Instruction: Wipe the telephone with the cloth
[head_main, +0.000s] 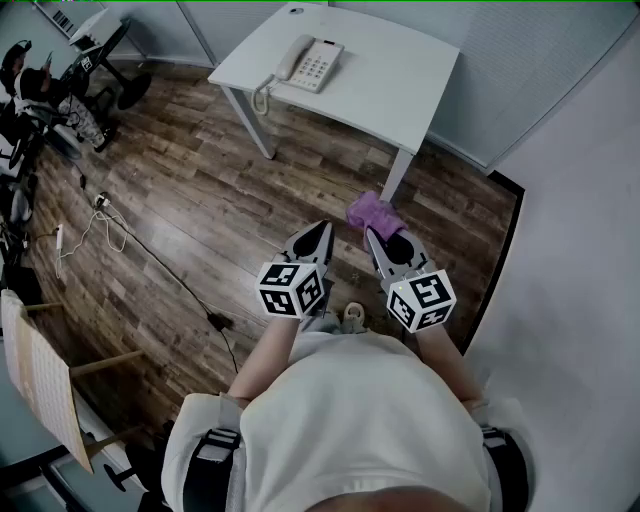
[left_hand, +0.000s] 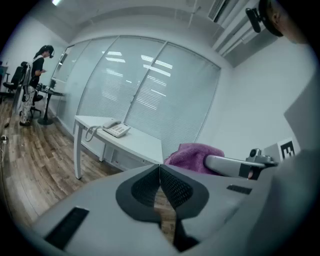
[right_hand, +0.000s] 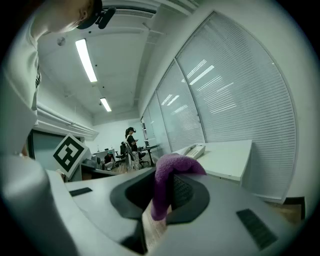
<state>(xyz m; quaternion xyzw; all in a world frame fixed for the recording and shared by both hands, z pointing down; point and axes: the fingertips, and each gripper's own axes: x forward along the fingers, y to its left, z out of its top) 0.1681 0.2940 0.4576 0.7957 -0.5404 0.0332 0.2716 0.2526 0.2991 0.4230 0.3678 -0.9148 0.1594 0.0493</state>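
Approach step: right gripper (right_hand: 161, 192), jaws clamped on the purple cloth (head_main: 373, 211), and left gripper (left_hand: 160, 176), jaws together and empty, should next reach the telephone (head_main: 310, 62) on the counter (head_main: 400, 85) well ahead

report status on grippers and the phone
Left gripper shut, empty. Right gripper shut on cloth. Telephone on white table ahead, untouched. Only wood floor between.

no readable text, telephone (head_main: 310, 62) keys too small
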